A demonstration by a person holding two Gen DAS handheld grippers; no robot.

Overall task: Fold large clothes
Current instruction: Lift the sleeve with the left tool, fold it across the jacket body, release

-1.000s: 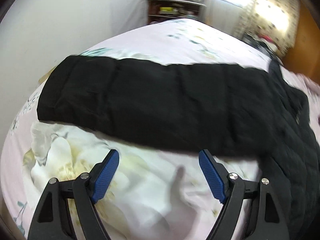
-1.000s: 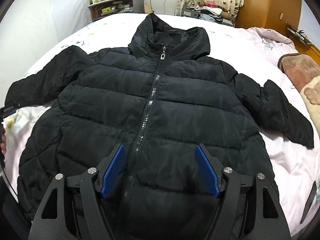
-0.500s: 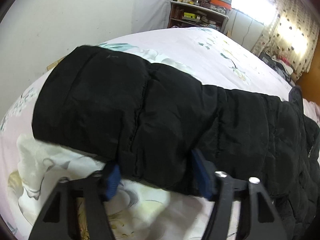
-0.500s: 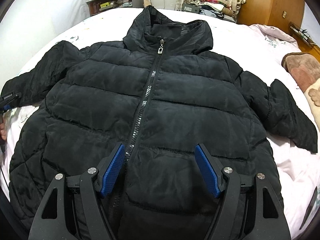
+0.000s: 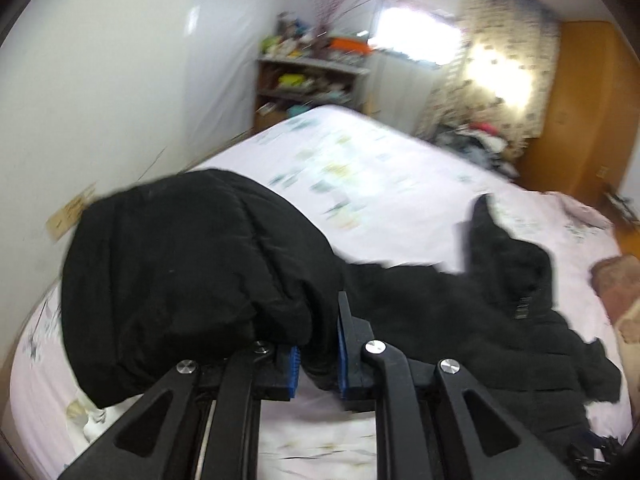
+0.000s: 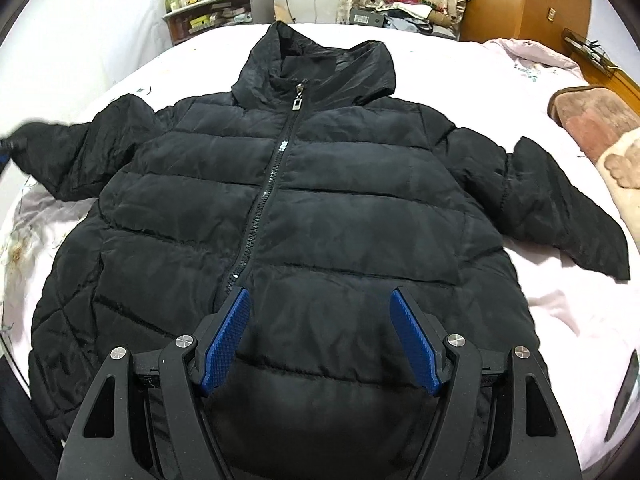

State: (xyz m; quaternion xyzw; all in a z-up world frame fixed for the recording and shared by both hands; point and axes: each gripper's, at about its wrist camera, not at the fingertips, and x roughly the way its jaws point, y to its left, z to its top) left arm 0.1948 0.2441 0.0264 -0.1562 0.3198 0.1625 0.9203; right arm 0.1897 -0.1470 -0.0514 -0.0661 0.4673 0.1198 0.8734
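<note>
A black jacket [image 6: 320, 208] is spread on a bed [image 6: 560, 312]. Its sleeve [image 5: 192, 264] is being clamped by the closing left tool [image 5: 318, 354]; the right tool [image 6: 320, 336] is held apart above it.

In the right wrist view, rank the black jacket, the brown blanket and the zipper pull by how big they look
1. black jacket
2. brown blanket, partly cut off by the frame's edge
3. zipper pull

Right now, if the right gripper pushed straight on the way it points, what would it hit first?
Most likely the black puffer jacket: the open right gripper aims down at its lower front panel, just right of the zipper. Nothing shows between the fingers and the fabric, though depth is hard to judge.
</note>
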